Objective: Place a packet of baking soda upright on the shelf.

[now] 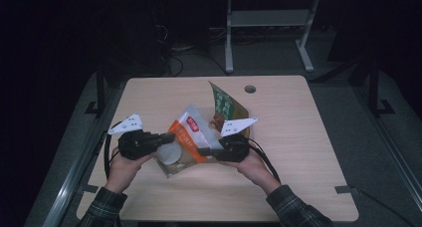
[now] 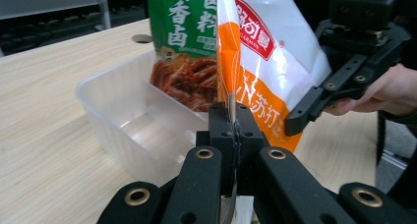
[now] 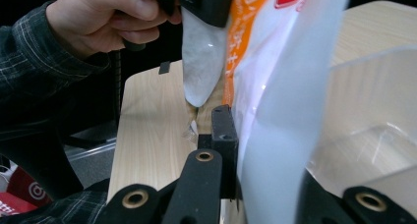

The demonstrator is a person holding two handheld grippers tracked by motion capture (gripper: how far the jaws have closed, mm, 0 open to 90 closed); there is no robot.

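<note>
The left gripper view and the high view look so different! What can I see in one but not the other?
The left gripper view shows the clear plastic tub up close and the left gripper shut on the orange-and-white bag edge. The high view shows the whole table, both hands and the floor beyond. Both show that bag, the green bag and the right gripper clamped on the orange-and-white bag.
</note>
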